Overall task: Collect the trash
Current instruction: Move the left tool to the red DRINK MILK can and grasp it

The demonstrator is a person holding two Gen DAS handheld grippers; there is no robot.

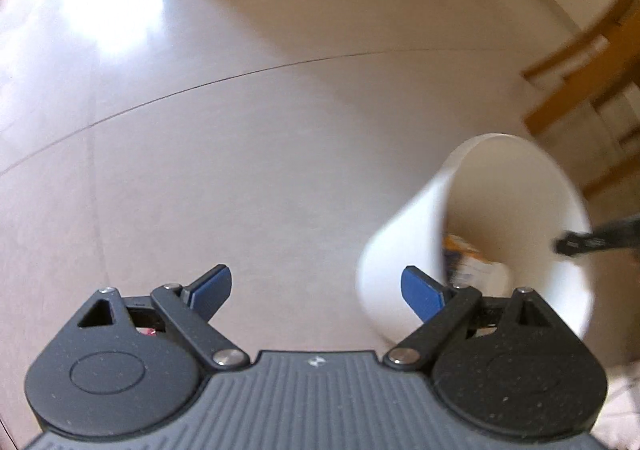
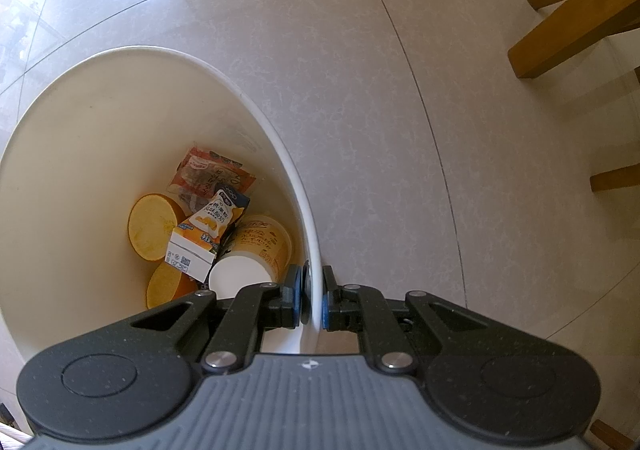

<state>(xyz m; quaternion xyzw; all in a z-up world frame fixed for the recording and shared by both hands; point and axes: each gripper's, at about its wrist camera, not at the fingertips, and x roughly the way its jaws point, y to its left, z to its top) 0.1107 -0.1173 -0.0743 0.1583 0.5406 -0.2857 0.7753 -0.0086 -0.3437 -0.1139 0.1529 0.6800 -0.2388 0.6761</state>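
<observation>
Right claw (image 2: 311, 292) clamped on rim of white trash bin (image 2: 100, 121), pointing down. Inside bin: yogurt carton (image 2: 206, 234), noodle cup (image 2: 260, 250), snack wrapper (image 2: 208, 173). Left claw (image 1: 318, 290) wide open, empty, left of bin over floor (image 1: 240, 129).

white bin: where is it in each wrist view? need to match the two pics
Left wrist: white bin at lower right, blurred, tilted, mouth facing the camera; the open left tongs sit beside it, empty.
Right wrist: white bin fills the left half, seen from above with trash inside; the right tongs are shut on its rim.
Shared landmark: wooden chair legs, right of the bin in both views.
</observation>
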